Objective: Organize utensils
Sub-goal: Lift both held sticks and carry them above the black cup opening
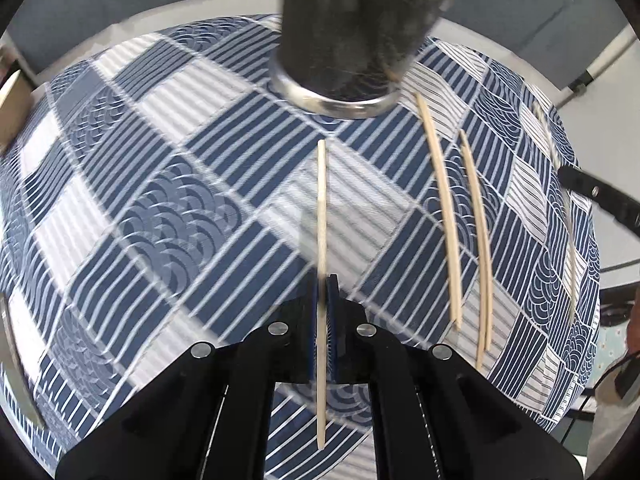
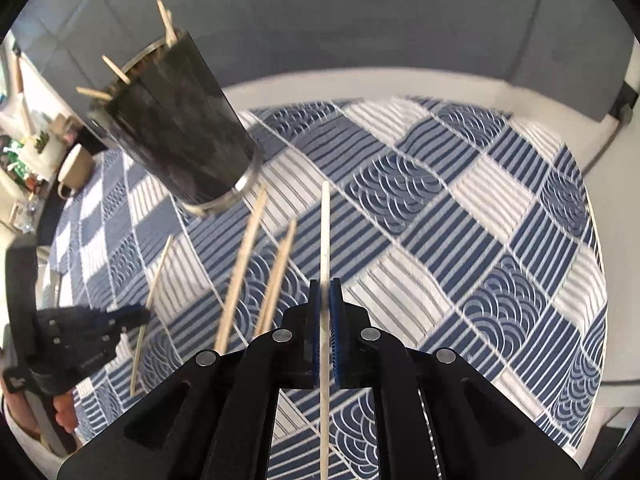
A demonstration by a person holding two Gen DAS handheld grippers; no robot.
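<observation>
Left gripper point(image 1: 323, 304) pinched on one chopstick point(image 1: 321, 216), right gripper point(image 2: 326, 312) pinched on another chopstick point(image 2: 325, 240), each stick running along the fingers, tips forward. Dark cylindrical holder point(image 1: 352, 32) stands just ahead of the left, farther up-left from the right; loose chopsticks point(image 1: 444, 208) lie on the blue patterned cloth point(image 1: 160, 200) between. Only the right view shows sticks already in the holder point(image 2: 176, 120).

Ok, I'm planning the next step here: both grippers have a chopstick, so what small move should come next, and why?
Probably carry the left gripper, shut on its chopstick, toward the dark cylindrical holder and tip the stick upright over its rim. The holder already has chopsticks standing in it, three more lie loose on the patterned cloth, and the right gripper grips its own chopstick, so it can follow.
</observation>
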